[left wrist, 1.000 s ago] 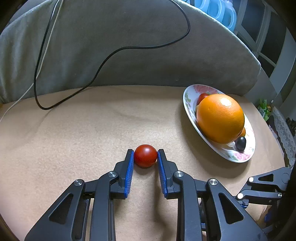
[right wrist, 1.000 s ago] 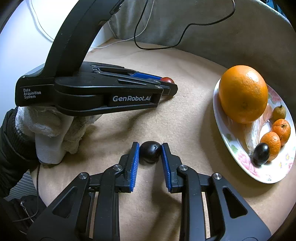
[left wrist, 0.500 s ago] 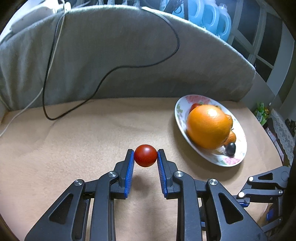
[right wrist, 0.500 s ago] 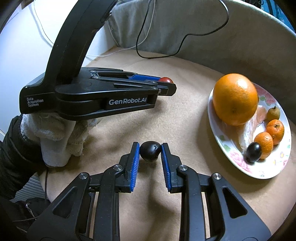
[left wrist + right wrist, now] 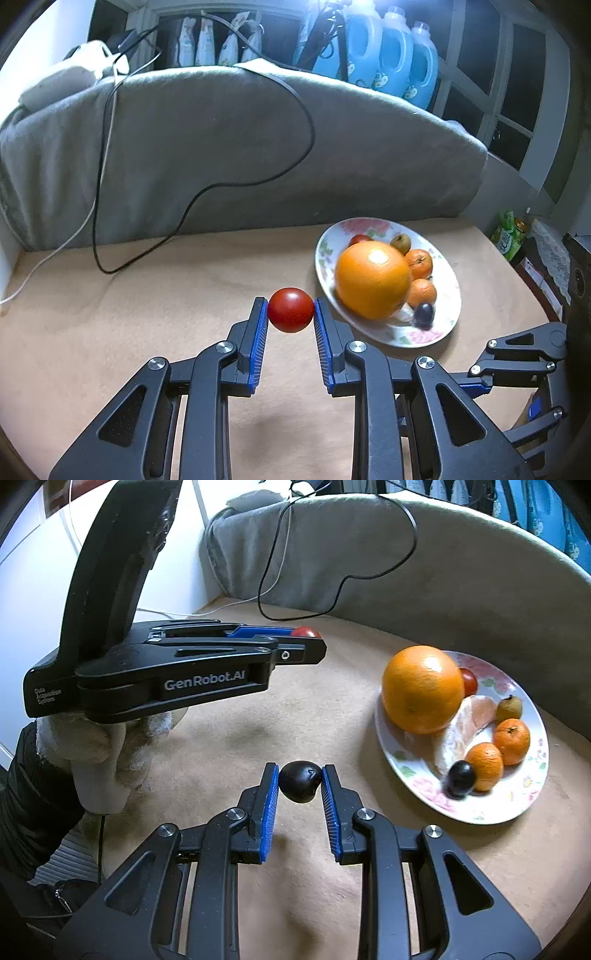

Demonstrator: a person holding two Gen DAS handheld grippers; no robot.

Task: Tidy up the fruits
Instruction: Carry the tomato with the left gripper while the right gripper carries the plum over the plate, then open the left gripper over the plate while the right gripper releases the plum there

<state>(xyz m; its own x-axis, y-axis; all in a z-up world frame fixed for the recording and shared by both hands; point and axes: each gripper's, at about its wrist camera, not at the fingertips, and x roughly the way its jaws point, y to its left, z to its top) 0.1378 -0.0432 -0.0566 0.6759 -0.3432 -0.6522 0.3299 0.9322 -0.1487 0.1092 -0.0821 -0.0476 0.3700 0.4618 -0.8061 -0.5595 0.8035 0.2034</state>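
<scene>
- Currently the left gripper (image 5: pixel 290 312) has its jaws closed on a cherry tomato (image 5: pixel 290 310): round, glossy, deep red, pinched between the blue pads and held clear of the tan cloth surface (image 5: pixel 147 295), its shadow lying below.
- Right gripper (image 5: pixel 300 783) has its jaws closed on a dark plum (image 5: pixel 300 781): near-black, matte, slightly lumpy, narrowing toward its lower end; also held above the cloth.
- Floral plate (image 5: pixel 448 314) sits on the cloth to the right of both grippers. On it: a large orange (image 5: pixel 371 278), two small mandarins, a small yellow-green fruit, a second dark plum (image 5: pixel 423 313), a second red tomato behind the orange.
- Right wrist view only: a peeled pale citrus segment (image 5: pixel 465 725) lying against the orange; the left gripper seen side-on (image 5: pixel 306 642), marked "GenRobot.AI", with a white-gloved left hand (image 5: pixel 92 738) on its handle and the tomato at its tip.
- Left wrist view only: blue detergent jugs (image 5: pixel 391 55) behind the grey cushion (image 5: pixel 258 155); black cable (image 5: pixel 255 181) trailing down the cushion onto the cloth; part of the right gripper's linkage at lower right.
</scene>
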